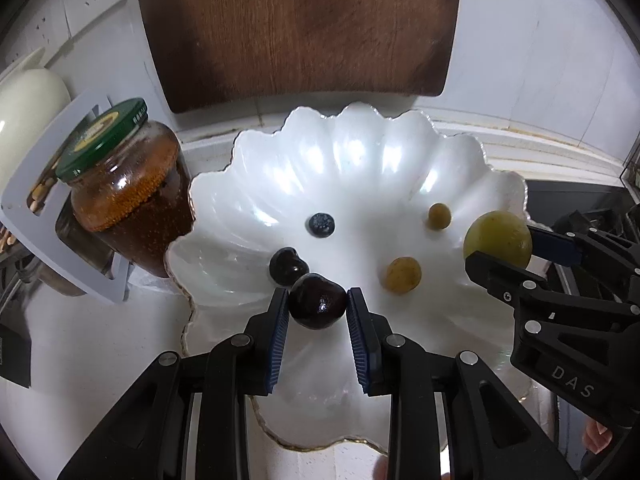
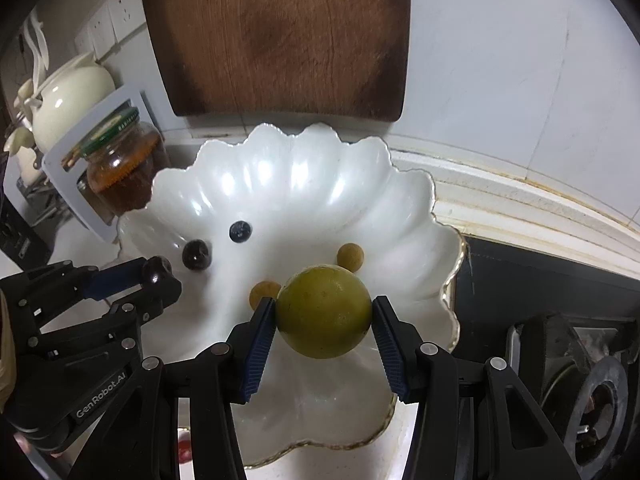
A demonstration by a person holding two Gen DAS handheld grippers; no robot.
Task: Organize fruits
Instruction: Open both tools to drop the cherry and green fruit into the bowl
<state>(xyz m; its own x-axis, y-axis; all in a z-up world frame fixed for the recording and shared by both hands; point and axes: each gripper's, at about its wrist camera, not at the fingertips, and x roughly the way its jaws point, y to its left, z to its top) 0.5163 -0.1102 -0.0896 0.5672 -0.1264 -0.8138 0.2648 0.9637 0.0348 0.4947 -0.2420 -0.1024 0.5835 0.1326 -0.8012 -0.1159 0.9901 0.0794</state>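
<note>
A white scalloped plate [image 1: 360,152] [image 2: 288,168] lies under both grippers. My left gripper [image 1: 318,297] [image 2: 156,273] is shut on a dark cherry [image 1: 318,307] [image 2: 156,269] just above the plate's near left part. My right gripper [image 2: 324,302] [image 1: 506,246] is shut on a round green fruit [image 2: 324,312] [image 1: 498,238] above the plate's right side. On the plate lie a blueberry [image 1: 321,224] [image 2: 240,232], a second dark cherry [image 1: 288,266] [image 2: 196,254] and two small tan fruits [image 1: 403,275] [image 1: 439,216], also seen in the right wrist view [image 2: 350,257] [image 2: 264,293].
A green-lidded jar [image 1: 124,184] in a white rack [image 1: 40,216] stands close to the plate's left rim. A wooden cutting board [image 1: 300,28] leans on the wall behind. A cream teapot [image 2: 68,100] sits far left. A stove burner [image 2: 592,400] is at the right.
</note>
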